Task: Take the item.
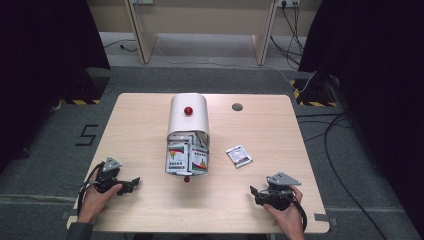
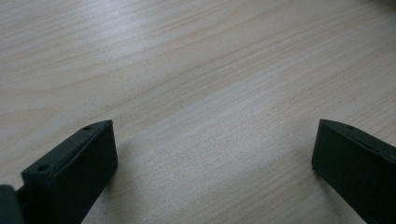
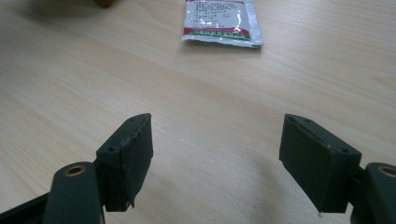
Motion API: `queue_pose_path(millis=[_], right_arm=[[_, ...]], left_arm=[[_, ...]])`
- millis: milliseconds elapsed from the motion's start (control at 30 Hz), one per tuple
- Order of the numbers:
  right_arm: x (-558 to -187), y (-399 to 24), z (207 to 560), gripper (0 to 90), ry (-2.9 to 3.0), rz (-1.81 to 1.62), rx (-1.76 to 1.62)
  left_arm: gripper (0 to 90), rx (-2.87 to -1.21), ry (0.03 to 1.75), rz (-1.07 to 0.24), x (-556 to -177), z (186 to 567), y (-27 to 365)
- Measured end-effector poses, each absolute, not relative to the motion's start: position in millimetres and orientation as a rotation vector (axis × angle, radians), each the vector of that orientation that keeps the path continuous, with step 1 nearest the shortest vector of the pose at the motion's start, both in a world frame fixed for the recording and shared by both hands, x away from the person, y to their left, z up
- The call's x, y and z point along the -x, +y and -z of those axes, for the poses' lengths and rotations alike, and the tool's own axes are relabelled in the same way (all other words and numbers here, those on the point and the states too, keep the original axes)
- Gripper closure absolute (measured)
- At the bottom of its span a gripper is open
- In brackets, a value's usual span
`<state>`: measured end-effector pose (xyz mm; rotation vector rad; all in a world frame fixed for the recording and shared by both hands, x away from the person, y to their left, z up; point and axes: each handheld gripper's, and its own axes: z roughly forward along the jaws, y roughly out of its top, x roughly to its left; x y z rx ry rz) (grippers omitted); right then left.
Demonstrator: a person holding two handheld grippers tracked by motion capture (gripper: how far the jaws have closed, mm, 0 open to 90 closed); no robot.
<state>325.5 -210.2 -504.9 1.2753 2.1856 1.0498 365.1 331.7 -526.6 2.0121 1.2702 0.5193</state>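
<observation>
My left tongs and right tongs both rest spread and empty on the pale wood counter. A sachet lies beside the white sachet-filled bin; grey carpet floor surrounds us.

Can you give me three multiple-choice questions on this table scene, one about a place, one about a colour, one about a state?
1. Where does the loose sachet lie relative to the white container?
A. To its right on the table
B. On top of it
C. Inside it

2. What colour is the knob on the container's top?
A. Blue
B. Red
C. Yellow

3. How do the right gripper jaws stand?
A. Shut on the sachet
B. Shut on nothing
C. Open, nothing between them

Key: 1 A, the sachet rests on bare wood right of the container; 2 B, the knob shows red; 3 C, wood shows between the parted jaws.
</observation>
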Motion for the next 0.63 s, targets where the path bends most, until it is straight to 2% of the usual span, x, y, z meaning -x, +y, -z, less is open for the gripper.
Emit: queue_pose_path(millis=[633], right_arm=[[-316.9,-214.2,516.3,24.4,2.222,-1.012,-1.293]], left_arm=[[0.0,-2.013,1.270,-0.520,-365.0,526.6,331.7]])
